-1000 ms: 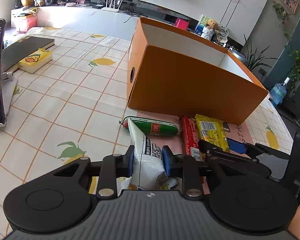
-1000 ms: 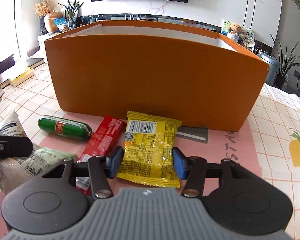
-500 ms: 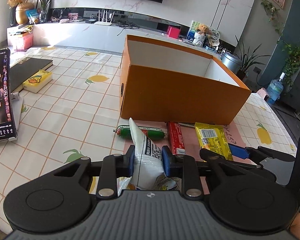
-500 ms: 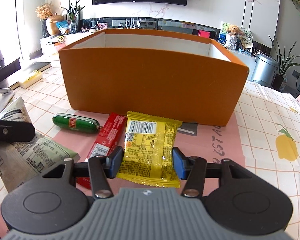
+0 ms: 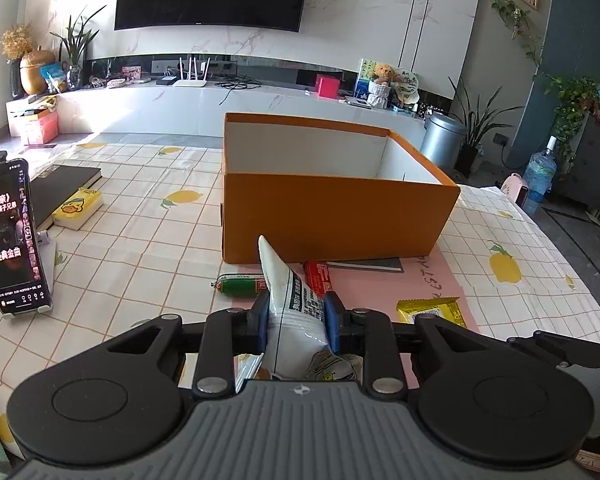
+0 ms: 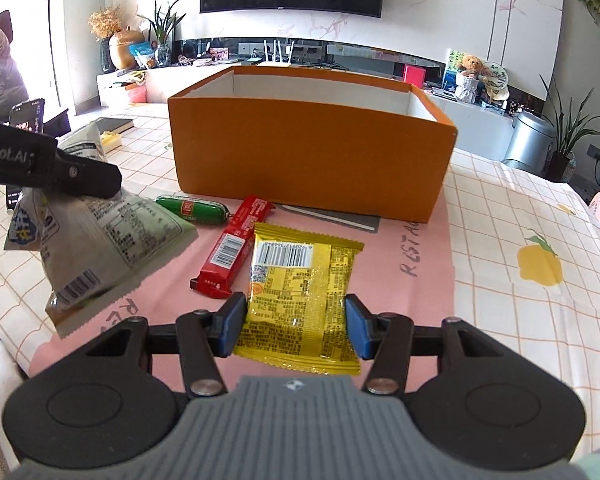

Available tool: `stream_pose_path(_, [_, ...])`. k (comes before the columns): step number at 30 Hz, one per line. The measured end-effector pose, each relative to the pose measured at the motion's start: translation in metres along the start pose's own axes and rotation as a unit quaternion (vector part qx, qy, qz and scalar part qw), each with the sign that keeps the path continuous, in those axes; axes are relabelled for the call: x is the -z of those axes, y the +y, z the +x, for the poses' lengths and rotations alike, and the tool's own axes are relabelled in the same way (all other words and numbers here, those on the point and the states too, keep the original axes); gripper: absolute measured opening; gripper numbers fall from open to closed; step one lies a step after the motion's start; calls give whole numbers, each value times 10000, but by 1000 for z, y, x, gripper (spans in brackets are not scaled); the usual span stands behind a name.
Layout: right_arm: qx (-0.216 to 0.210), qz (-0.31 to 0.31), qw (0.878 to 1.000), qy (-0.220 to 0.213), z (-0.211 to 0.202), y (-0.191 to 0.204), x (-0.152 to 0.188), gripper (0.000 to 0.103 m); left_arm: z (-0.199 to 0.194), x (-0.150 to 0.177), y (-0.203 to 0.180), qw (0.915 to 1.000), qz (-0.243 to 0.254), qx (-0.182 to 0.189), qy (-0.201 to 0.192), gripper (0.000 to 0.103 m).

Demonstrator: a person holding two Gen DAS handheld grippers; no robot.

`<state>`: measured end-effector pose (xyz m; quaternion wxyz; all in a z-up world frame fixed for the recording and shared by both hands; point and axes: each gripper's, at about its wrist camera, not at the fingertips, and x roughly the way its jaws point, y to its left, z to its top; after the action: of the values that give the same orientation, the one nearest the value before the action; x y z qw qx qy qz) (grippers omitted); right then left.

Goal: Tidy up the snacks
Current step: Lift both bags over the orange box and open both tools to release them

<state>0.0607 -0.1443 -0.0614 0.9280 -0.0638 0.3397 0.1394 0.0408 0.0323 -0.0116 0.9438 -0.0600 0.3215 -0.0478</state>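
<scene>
The bench (image 5: 140, 240) wears a checked lemon cloth, with bare cloth on both sides of the orange box (image 6: 312, 152), which stands open-topped at the far edge of a pink mat (image 6: 412, 248). Ahead of the box, on the mat, lie a yellow packet (image 6: 300, 292), a red bar (image 6: 228, 252) just left of it and touching it, and a green sausage (image 6: 192, 210) near the box's left corner. The left hand-held gripper (image 5: 296, 316) is clenched on a white snack bag (image 5: 290, 296), held up off the mat, its top corner pointing towards the box's front wall. The right hand-held gripper (image 6: 294, 326) sits low over the yellow packet's near end, its blue pads (image 6: 232, 328) spread on either side; whether they press it, I cannot tell. A phone (image 5: 14, 236) stands propped at the bench's left edge.
</scene>
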Motion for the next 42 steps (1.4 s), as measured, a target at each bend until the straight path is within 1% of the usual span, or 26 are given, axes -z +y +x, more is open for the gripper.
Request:
stream_pose_path(9, [87,213,9994,-252,-39,-13,-6,51,-16,-14,-21,9987,396,78,-299,30])
stream_pose_path(15, [135,266,9985,-459,-54,-25,-27,51,-17,-35,-29,9970,591,129,-485,30])
stream_pose_path(20, [142,188,9979,-599,-56,-33,-51,51,-10,-59,-33,9947,783,140,-653,30])
stream_pose_path(26, [67,-82,9975,-704,-50,-43,-92,51,0,-94,-39,9903,1055,245,-868,30])
stream_pose_path(29, [-49,-130,9971,-748,-45,-51,-117,51,7,-115,-39,9886,1130,317,-939,30])
stream_pose_path(32, [-231,-67,9967,-775,-37,-64,-145,51,16,-135,-37,9868,1228,286,-1019,30])
stream_pose_path(37, [-582,96,9962,-636,-15,-80,-188,51,35,-160,-35,9840,1412,274,-1049,30])
stream_pose_path(39, [-654,62,9964,-538,0,-82,-205,51,46,-168,-36,9831,1507,223,-1014,30])
stream_pose_path(42, [-638,-117,9969,-440,23,-82,-221,51,61,-173,-34,9823,1623,161,-924,30])
